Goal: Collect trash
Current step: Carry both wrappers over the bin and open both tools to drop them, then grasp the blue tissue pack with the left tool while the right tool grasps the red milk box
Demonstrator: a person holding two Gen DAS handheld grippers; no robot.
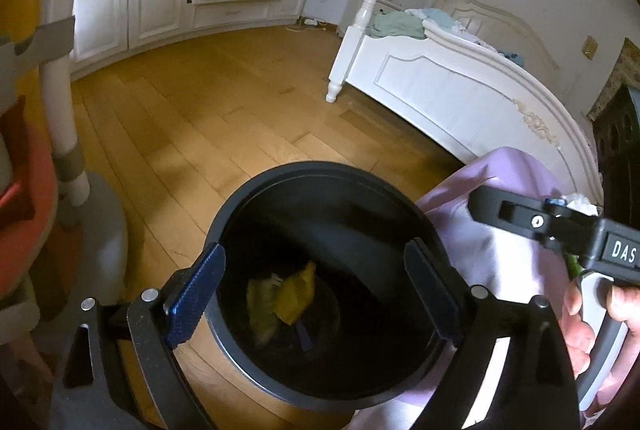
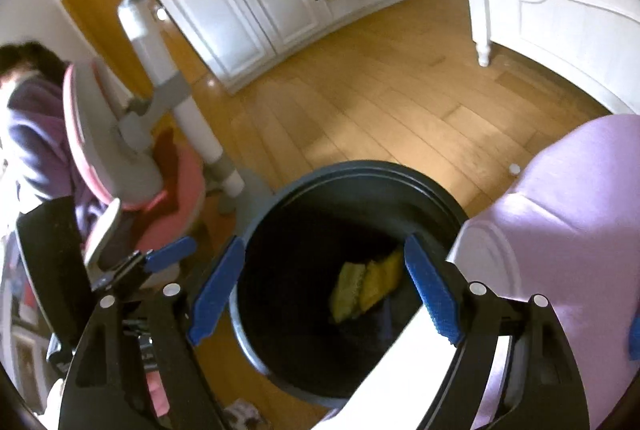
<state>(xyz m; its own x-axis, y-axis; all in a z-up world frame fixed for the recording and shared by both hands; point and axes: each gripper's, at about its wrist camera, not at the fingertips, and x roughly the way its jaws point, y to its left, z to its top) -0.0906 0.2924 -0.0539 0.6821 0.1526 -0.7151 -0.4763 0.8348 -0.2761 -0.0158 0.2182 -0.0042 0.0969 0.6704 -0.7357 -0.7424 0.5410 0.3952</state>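
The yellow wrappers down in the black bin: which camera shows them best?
The right wrist view: the yellow wrappers are brighter there and read as separate pieces on the bin floor. The left wrist view shows them dimmer, crumpled together in shadow between the open left gripper fingers.

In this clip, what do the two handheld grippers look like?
Both grippers, left gripper and right gripper, have matte black frames with silver pivot screws and textured blue finger pads. The left wrist view shows a white "DAS" label on the right one's body, plus a bare hand on a grey handle.
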